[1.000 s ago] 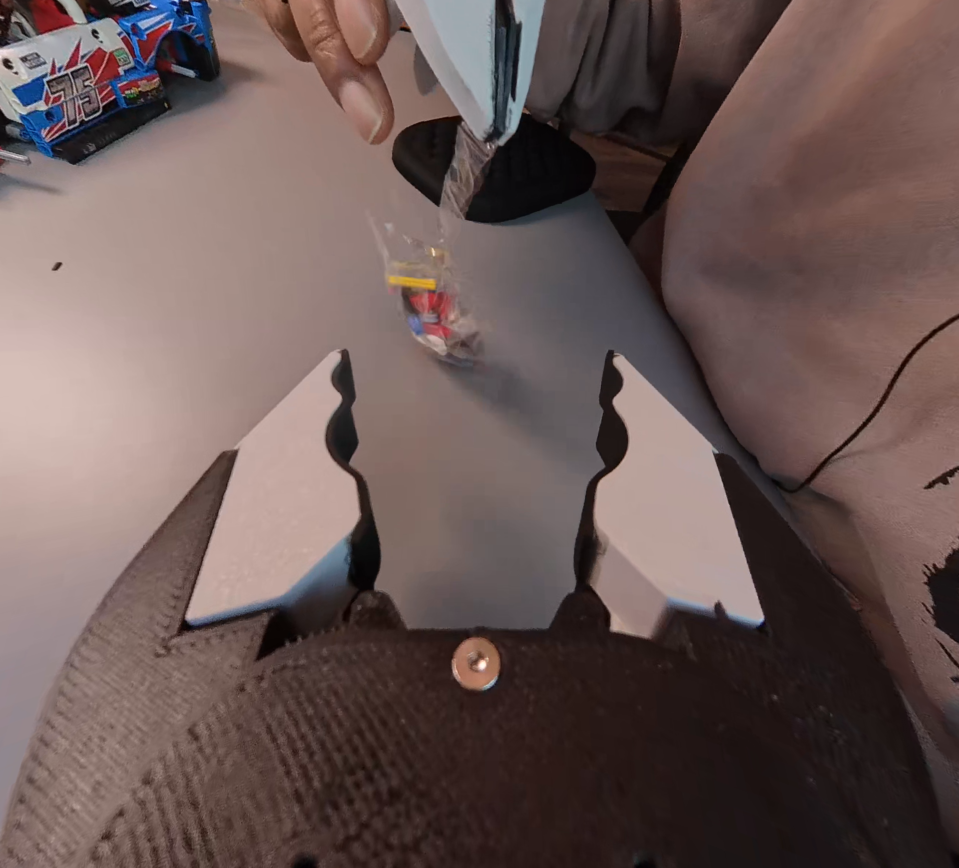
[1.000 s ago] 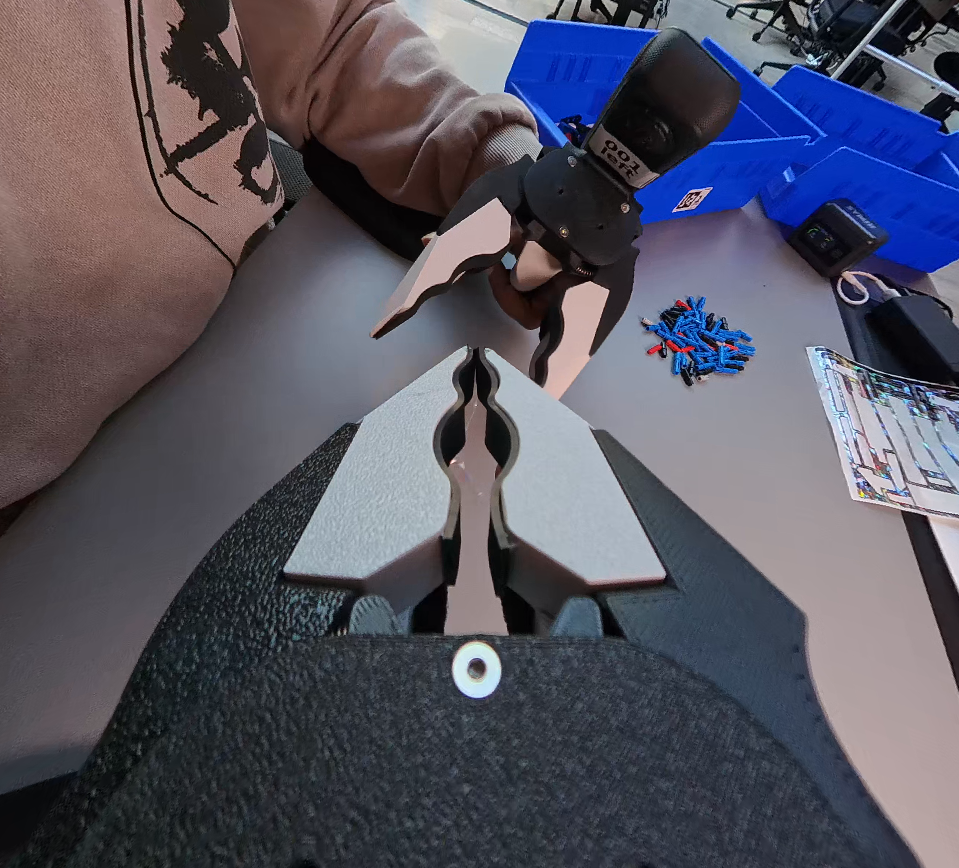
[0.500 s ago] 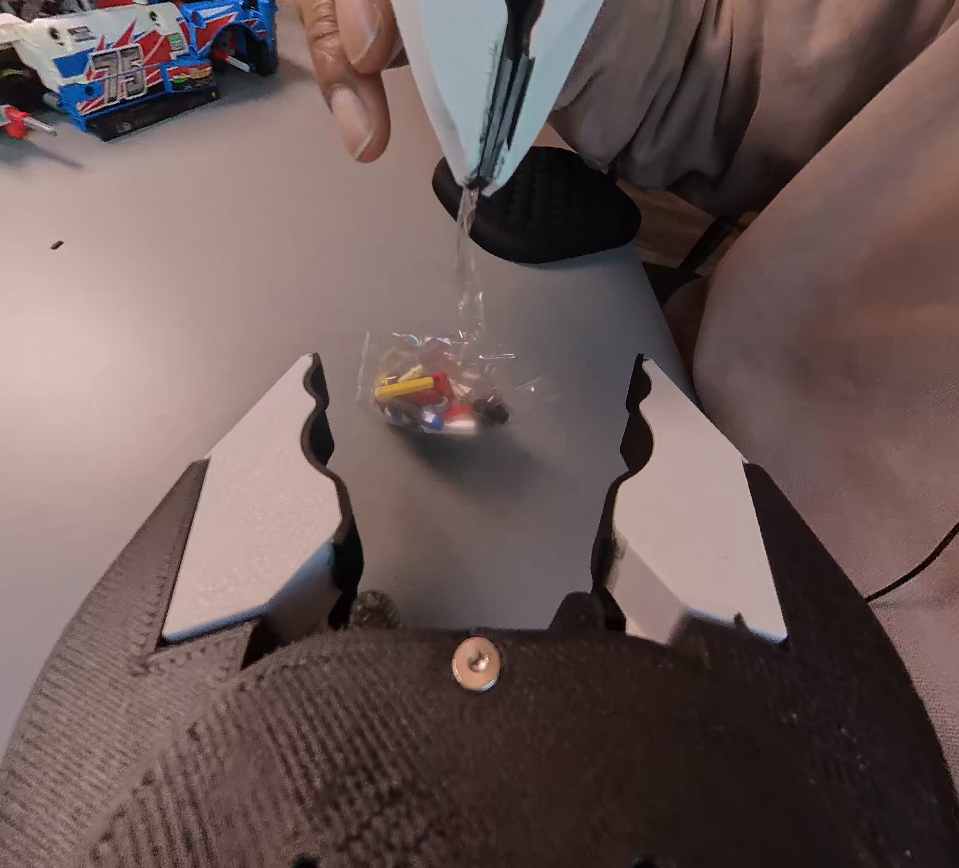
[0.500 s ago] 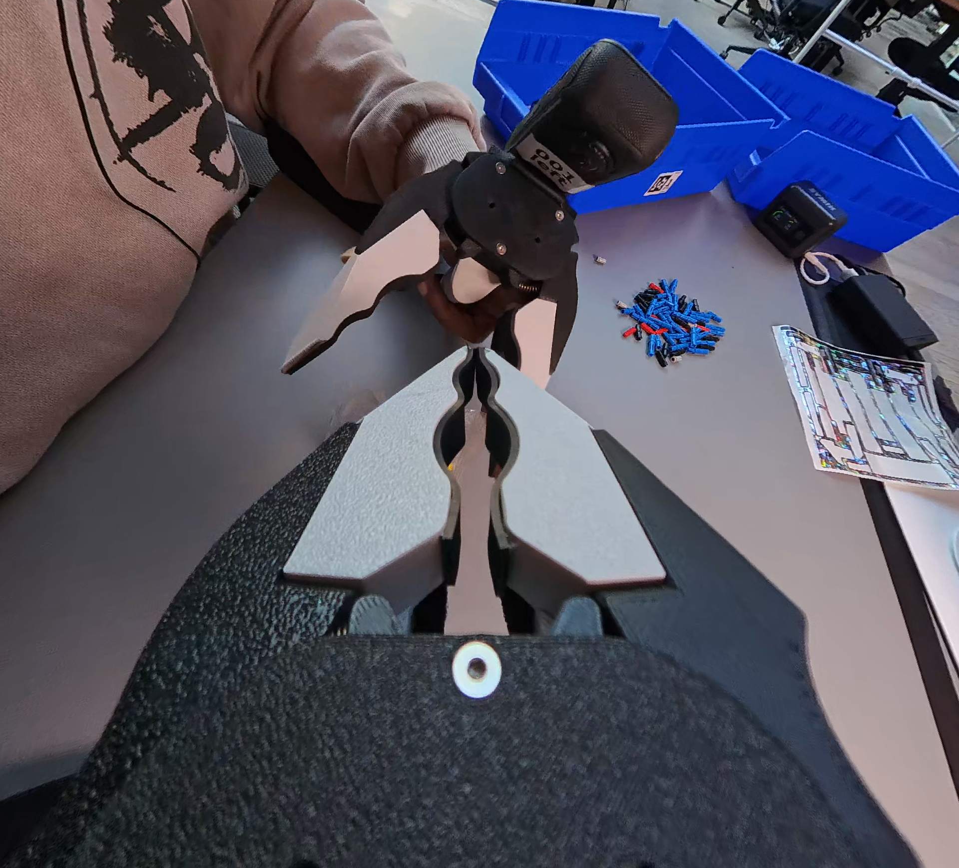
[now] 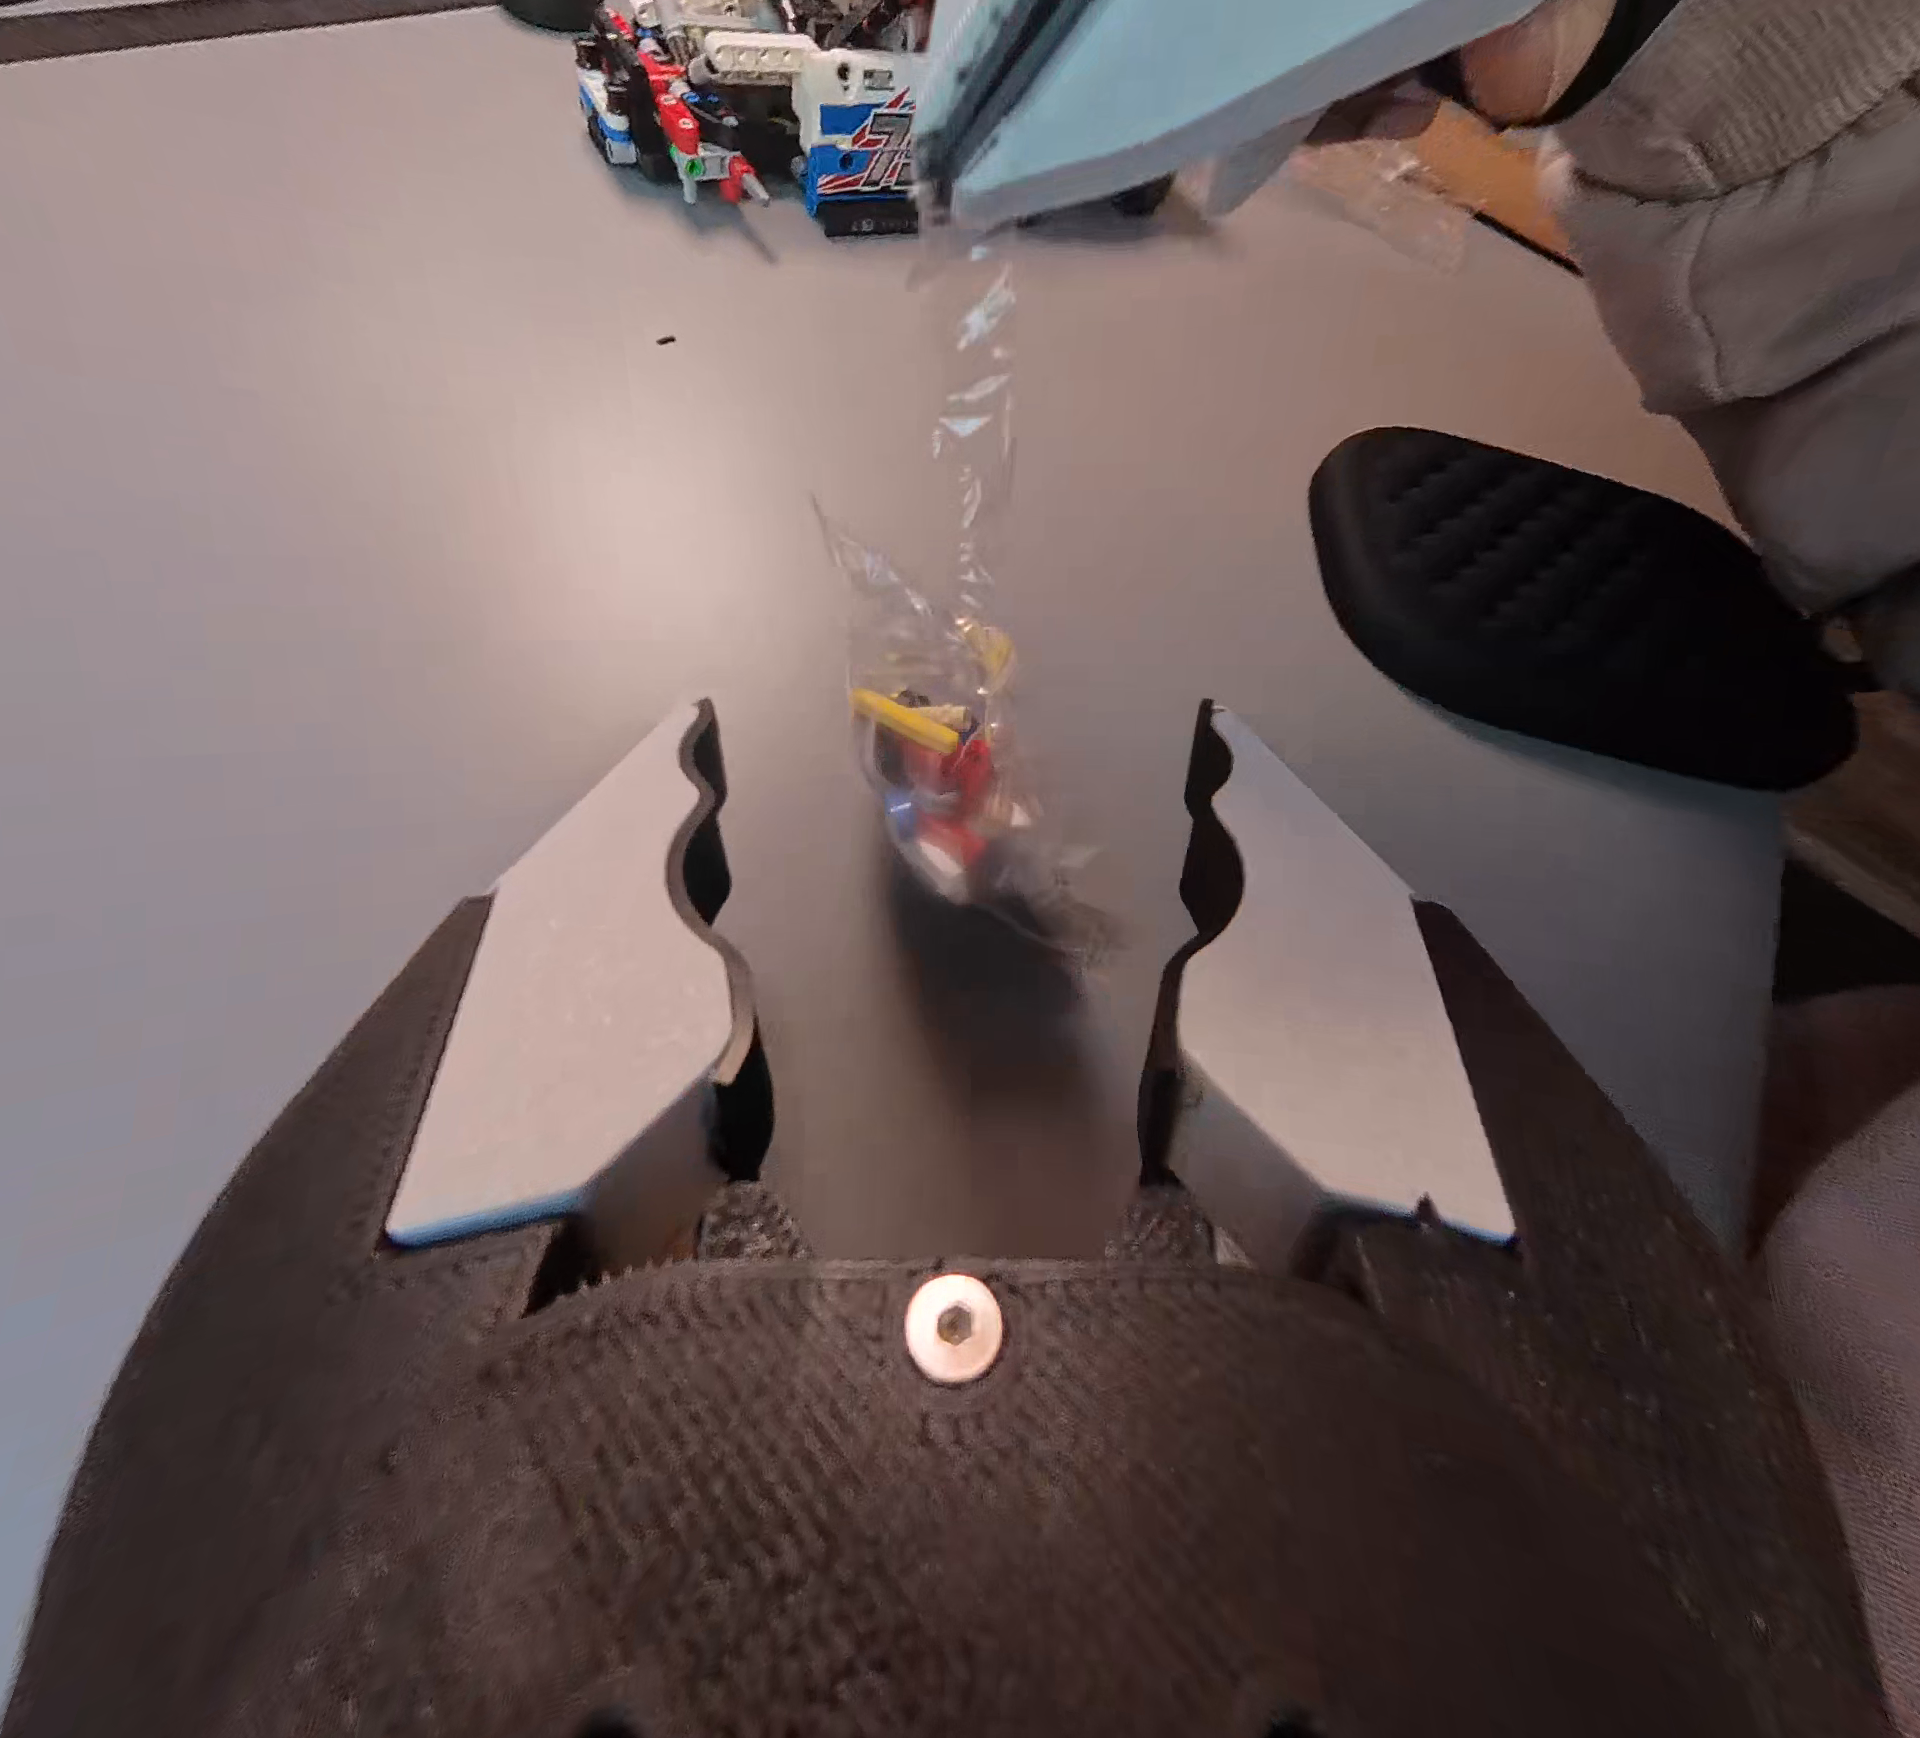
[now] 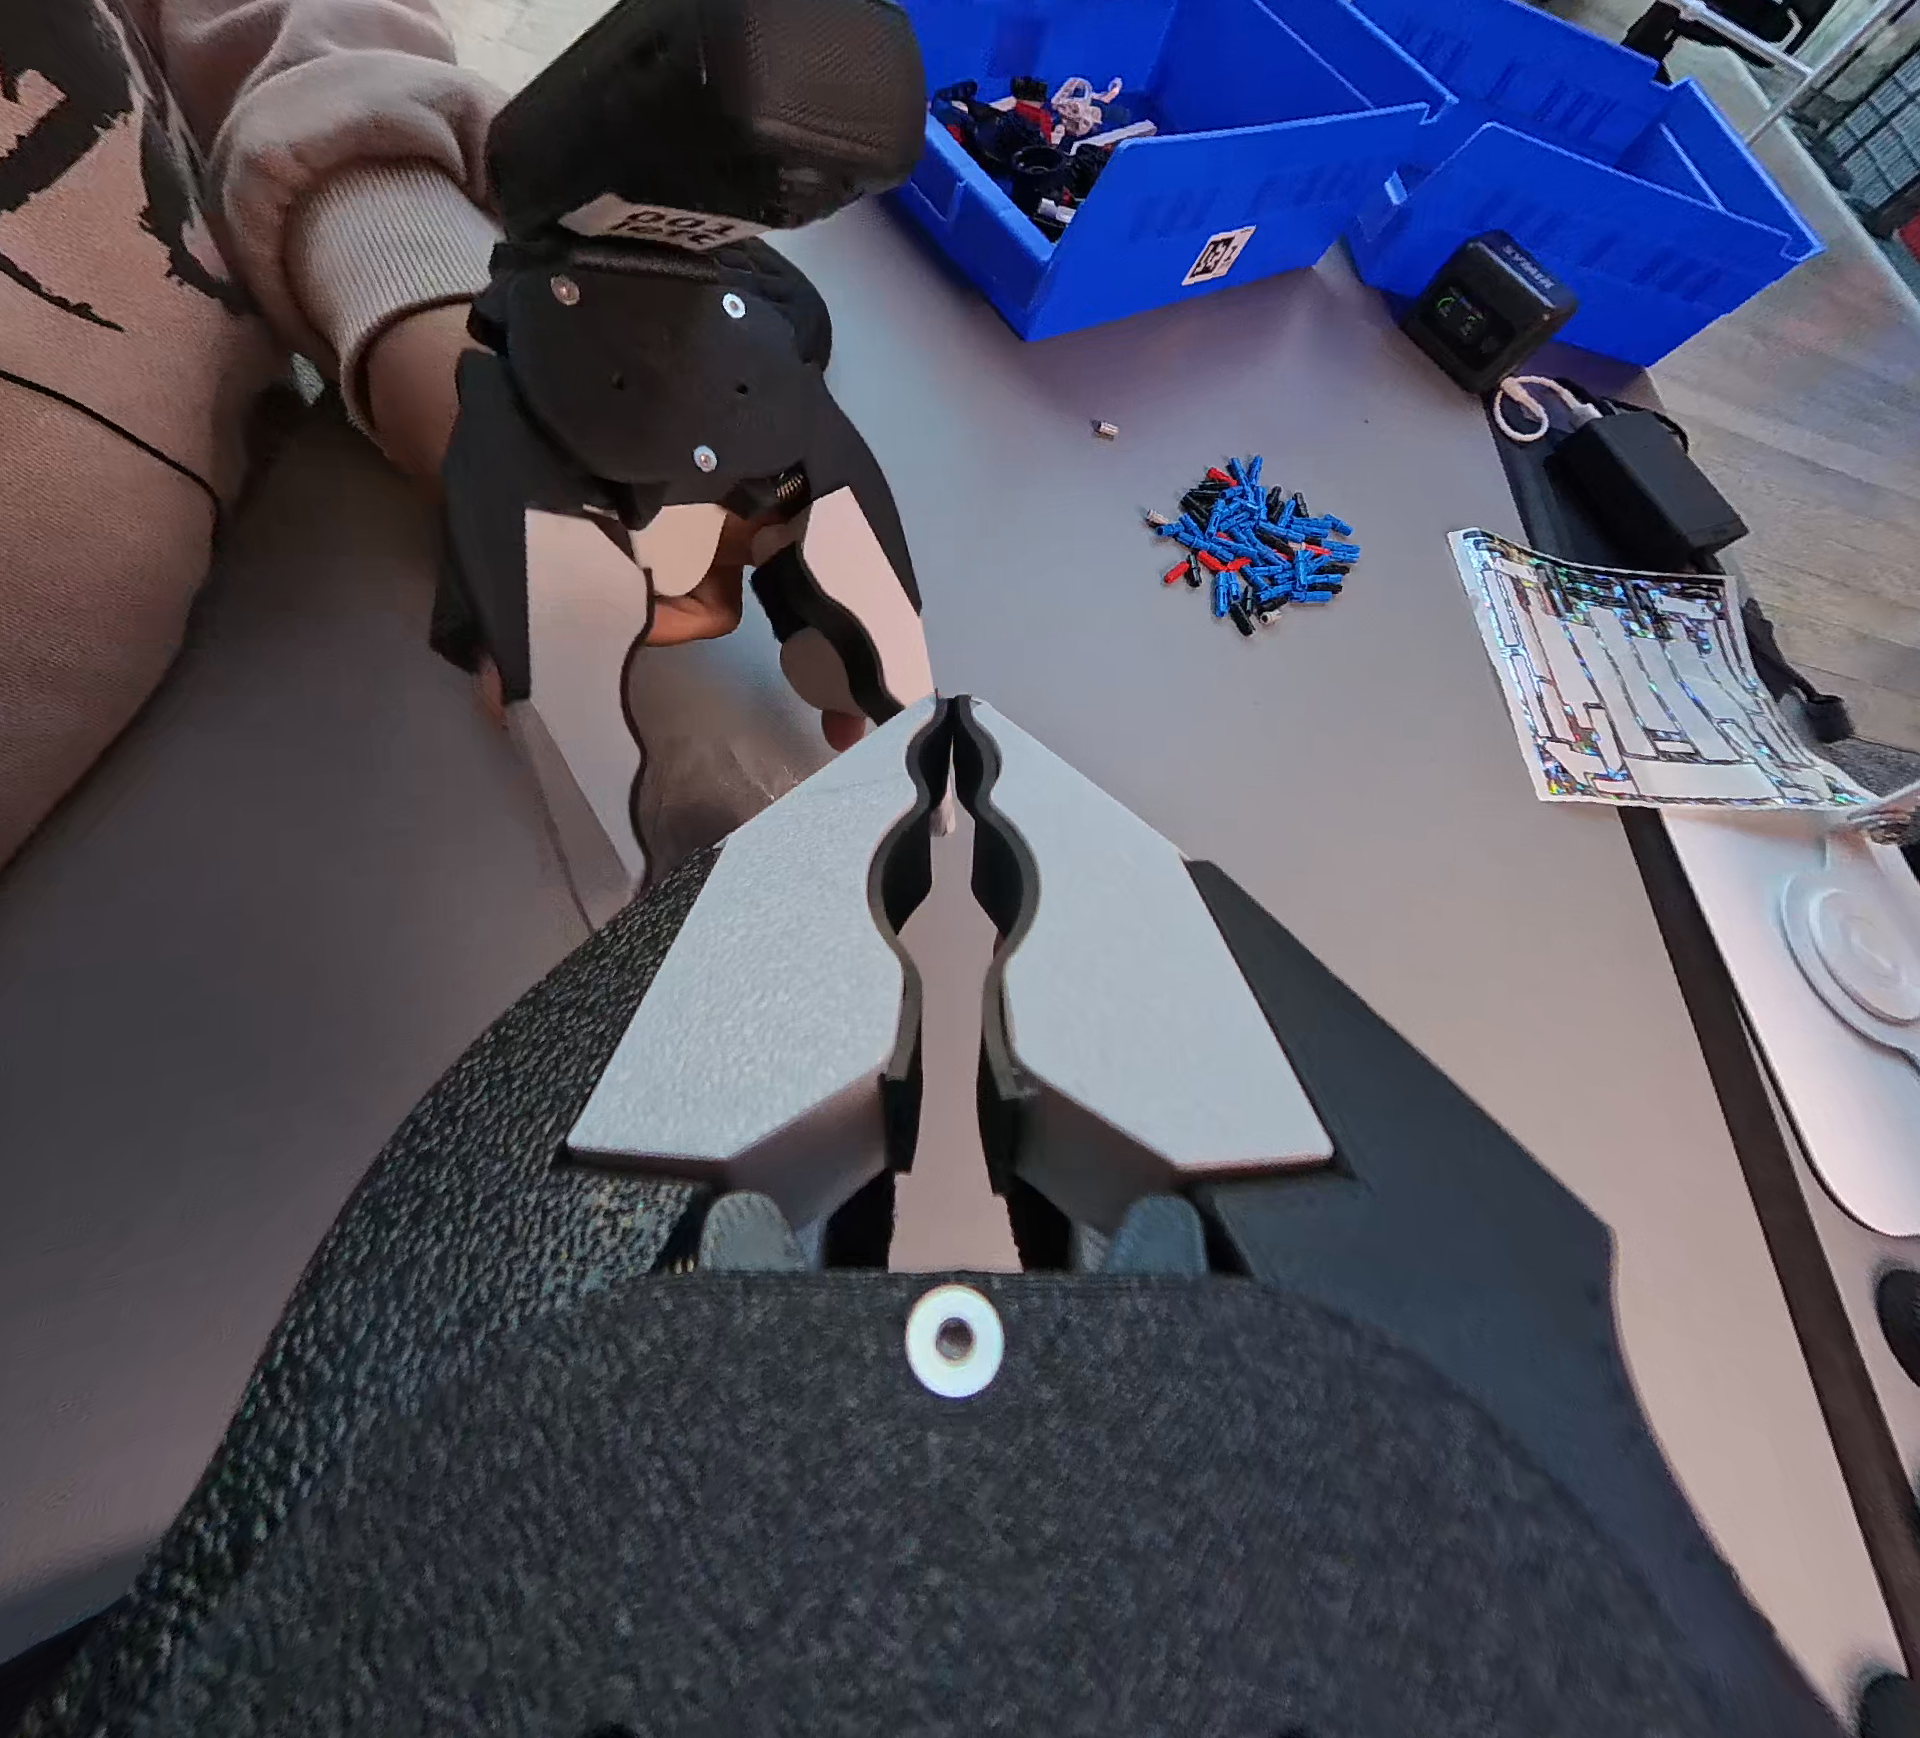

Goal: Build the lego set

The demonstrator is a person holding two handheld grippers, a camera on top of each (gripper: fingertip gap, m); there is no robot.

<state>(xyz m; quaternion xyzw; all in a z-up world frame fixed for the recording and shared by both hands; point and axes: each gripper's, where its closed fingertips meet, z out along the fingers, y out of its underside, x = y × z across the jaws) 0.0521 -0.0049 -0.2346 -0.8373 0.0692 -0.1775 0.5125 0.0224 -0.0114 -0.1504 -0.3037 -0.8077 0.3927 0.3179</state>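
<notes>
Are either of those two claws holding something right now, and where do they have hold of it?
The right gripper pinches the top edge of a small clear bag of pieces, which dangles from it. The left gripper is open and holds nothing.

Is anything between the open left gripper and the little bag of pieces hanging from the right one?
Nothing visible. The bag hangs from the shut right gripper, just ahead of the left gripper, whose fingers are spread wide; only bare table lies between.
</notes>
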